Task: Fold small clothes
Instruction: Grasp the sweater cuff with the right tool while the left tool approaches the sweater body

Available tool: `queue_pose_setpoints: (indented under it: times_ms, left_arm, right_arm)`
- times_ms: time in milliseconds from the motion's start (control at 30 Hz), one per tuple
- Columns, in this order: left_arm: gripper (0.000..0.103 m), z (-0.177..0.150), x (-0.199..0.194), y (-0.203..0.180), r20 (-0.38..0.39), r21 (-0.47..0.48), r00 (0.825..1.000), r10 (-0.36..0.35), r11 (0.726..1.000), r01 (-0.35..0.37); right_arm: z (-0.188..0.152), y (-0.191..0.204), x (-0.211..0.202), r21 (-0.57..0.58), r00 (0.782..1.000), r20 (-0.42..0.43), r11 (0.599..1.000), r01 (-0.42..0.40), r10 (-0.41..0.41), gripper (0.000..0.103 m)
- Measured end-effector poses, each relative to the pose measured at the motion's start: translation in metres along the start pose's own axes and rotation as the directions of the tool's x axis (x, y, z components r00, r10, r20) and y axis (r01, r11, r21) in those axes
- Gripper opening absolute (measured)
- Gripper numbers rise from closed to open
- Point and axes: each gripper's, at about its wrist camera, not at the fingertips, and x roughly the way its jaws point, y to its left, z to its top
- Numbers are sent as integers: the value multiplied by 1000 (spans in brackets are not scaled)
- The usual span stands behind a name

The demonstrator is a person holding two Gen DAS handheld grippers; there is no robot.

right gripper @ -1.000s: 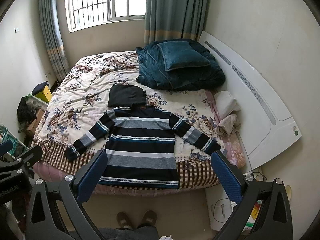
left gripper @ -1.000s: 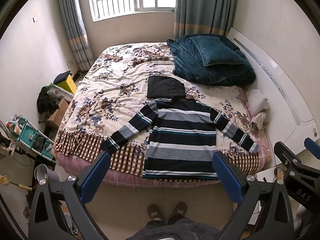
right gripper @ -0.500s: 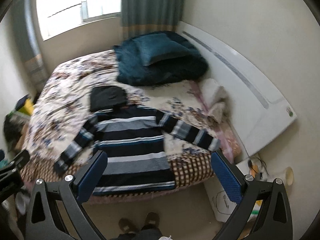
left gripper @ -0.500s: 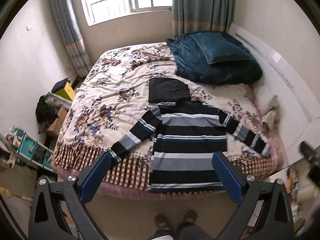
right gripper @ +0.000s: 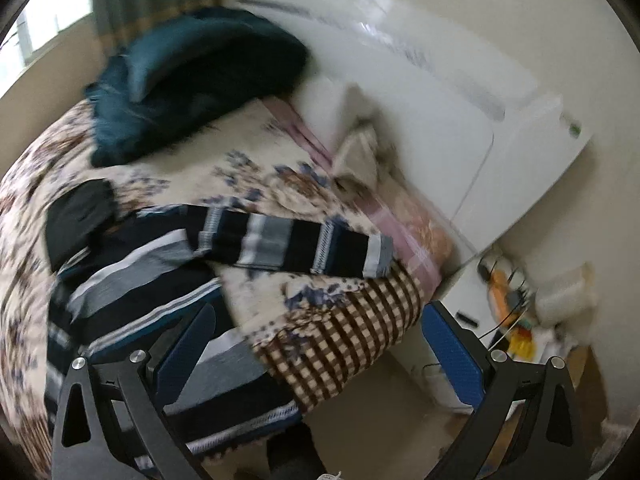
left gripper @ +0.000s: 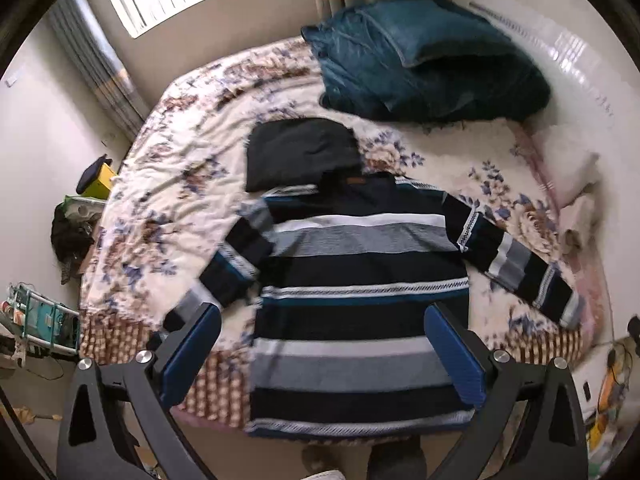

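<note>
A striped hooded sweater (left gripper: 360, 280) in navy, grey, white and teal lies flat on the bed, face down, sleeves spread, black hood (left gripper: 300, 152) toward the window. My left gripper (left gripper: 324, 356) is open and empty, hovering above the sweater's hem at the bed's near edge. My right gripper (right gripper: 316, 360) is open and empty, over the bed's near right corner. The sweater (right gripper: 132, 296) lies to its left and the right sleeve (right gripper: 296, 248) just beyond it.
A floral bedspread (left gripper: 172, 184) covers the bed, with a checked border (right gripper: 352, 332). A teal quilt and pillow (left gripper: 424, 60) are piled at the head. White headboard (right gripper: 432, 112) on the right. Folded pale cloths (left gripper: 572, 200). Clutter lies on the floor at left (left gripper: 40, 320) and right (right gripper: 520, 312).
Both grippers have moved in closer and lower toward the bed. The right one has swung to the right, toward the right sleeve and bed corner. Both stay open.
</note>
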Motion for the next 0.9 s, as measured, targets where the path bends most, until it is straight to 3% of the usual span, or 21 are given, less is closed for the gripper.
queue_pose_setpoints:
  times_ms: [200, 400, 500, 600, 667, 767, 900]
  left_arm:
    - [103, 15, 126, -75, -141, 42, 989, 31, 999, -25]
    - [103, -6, 248, -128, -285, 79, 956, 63, 996, -42]
    - [103, -14, 292, -141, -332, 83, 940, 77, 995, -52]
    - [103, -15, 331, -149, -359, 76, 929, 96, 994, -73]
    - [103, -15, 344, -151, -362, 73, 927, 99, 994, -77]
    - [103, -14, 357, -153, -362, 69, 927, 92, 995, -72]
    - [103, -11, 362, -150, -360, 40, 931, 68, 998, -57]
  right_arm:
    - [25, -62, 173, 187, 984, -176, 982, 39, -5, 103]
    - [11, -116, 316, 347, 949, -316, 930, 119, -3, 103]
    - [-1, -135, 373, 437, 934, -354, 891, 122, 45, 103]
    - [-17, -148, 419, 552, 917, -381, 824, 125, 116, 103]
    - [-29, -155, 440, 636, 911, -383, 760, 137, 156, 103]
    - [-40, -168, 456, 740, 928, -326, 660, 131, 182, 103]
    - [-43, -180, 466, 811, 959, -229, 577, 95, 165, 99]
